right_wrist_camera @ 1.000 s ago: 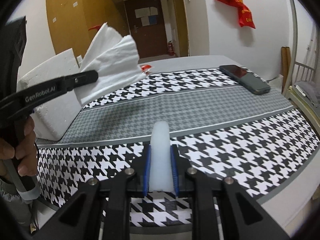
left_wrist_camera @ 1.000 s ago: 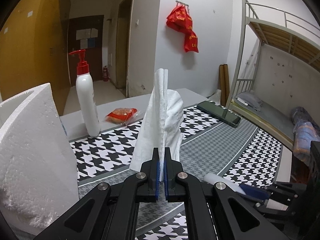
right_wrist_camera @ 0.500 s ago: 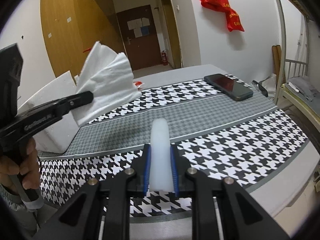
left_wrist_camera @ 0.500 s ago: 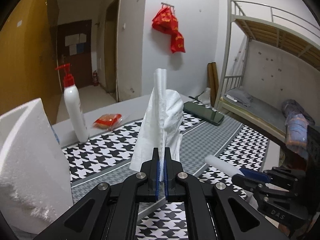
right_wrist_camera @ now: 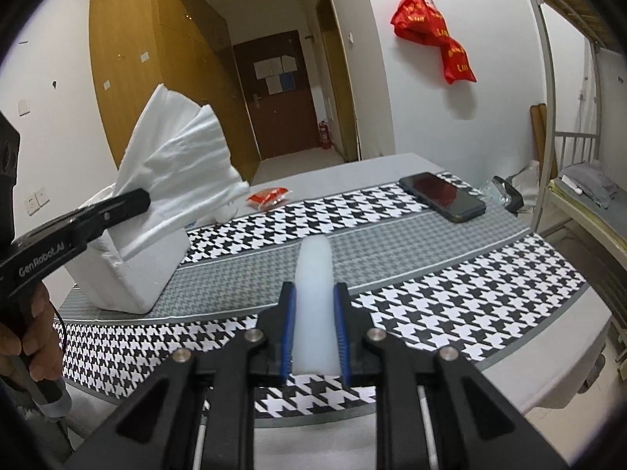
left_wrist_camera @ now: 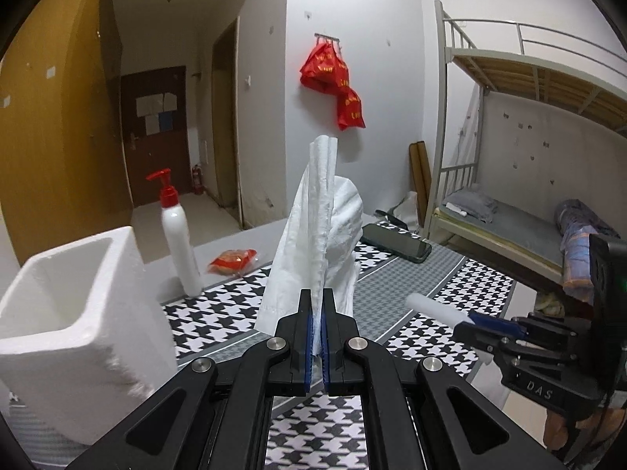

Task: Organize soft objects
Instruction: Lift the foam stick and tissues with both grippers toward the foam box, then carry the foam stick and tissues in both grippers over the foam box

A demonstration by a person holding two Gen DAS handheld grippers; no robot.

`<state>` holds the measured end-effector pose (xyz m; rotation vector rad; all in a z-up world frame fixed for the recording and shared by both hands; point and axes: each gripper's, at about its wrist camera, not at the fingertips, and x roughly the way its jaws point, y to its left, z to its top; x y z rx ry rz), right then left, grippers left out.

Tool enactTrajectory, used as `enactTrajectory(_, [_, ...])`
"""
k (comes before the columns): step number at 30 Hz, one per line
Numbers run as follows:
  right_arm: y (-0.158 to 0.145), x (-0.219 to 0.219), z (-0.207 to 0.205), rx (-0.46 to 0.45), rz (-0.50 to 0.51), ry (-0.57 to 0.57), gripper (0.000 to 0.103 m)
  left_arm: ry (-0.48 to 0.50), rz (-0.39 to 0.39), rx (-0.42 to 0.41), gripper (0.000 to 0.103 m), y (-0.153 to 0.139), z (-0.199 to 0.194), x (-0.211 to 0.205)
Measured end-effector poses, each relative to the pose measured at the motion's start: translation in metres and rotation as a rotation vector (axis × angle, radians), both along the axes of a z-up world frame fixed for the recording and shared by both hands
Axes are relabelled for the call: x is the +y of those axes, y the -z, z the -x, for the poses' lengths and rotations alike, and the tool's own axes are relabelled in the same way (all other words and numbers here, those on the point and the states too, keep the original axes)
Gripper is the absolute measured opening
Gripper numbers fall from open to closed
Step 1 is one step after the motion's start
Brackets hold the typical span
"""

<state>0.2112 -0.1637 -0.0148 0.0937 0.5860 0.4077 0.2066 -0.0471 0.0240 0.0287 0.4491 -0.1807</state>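
Note:
My left gripper [left_wrist_camera: 317, 313] is shut on a white folded tissue [left_wrist_camera: 313, 243] that stands up above its fingers, held in the air over the table. From the right wrist view the same tissue [right_wrist_camera: 184, 172] fans out from the left gripper [right_wrist_camera: 143, 199], just above the white foam box [right_wrist_camera: 129, 270]. My right gripper [right_wrist_camera: 313, 309] is shut on a pale translucent soft stick [right_wrist_camera: 314, 286] that pokes forward between its blue pads. In the left wrist view that stick [left_wrist_camera: 435, 307] and the right gripper [left_wrist_camera: 470, 323] hover at the right, over the houndstooth cloth.
The open foam box [left_wrist_camera: 78, 305] sits at the left end of the table. A white pump bottle [left_wrist_camera: 178, 235], a red snack packet [left_wrist_camera: 233, 260] and a black phone [left_wrist_camera: 395, 244] lie on the houndstooth-covered table [right_wrist_camera: 450, 274]. A bunk bed [left_wrist_camera: 529, 196] stands to the right.
Both grippers have risen with their loads. The foam box's open top now shows in the left wrist view, and the tissue has come to hang beside the box.

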Motion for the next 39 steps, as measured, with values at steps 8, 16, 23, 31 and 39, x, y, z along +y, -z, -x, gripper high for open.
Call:
enactTrajectory(8, [-0.029,0.017,0.024,-0.084,-0.001,-0.052,0.022,-0.038,0.004,-0.069,0.003,-0.023,0.036,0.021])
enactTrajectory(16, [-0.050,0.033,0.042,-0.149,-0.006,-0.093,0.022,-0.086,-0.002,-0.117,0.003,-0.037,0.065,0.042])
enactTrajectory(23, [-0.061,0.053,0.048,-0.189,-0.001,-0.140,0.022,-0.136,-0.001,-0.145,0.003,-0.043,0.080,0.061])
enactTrajectory(31, [-0.066,0.072,0.050,-0.218,-0.017,-0.188,0.022,-0.197,-0.001,-0.166,0.003,-0.044,0.096,0.085])
enactTrajectory(39, [-0.072,0.100,0.051,-0.238,-0.028,-0.261,0.022,-0.267,-0.008,-0.184,0.003,-0.047,0.116,0.109])
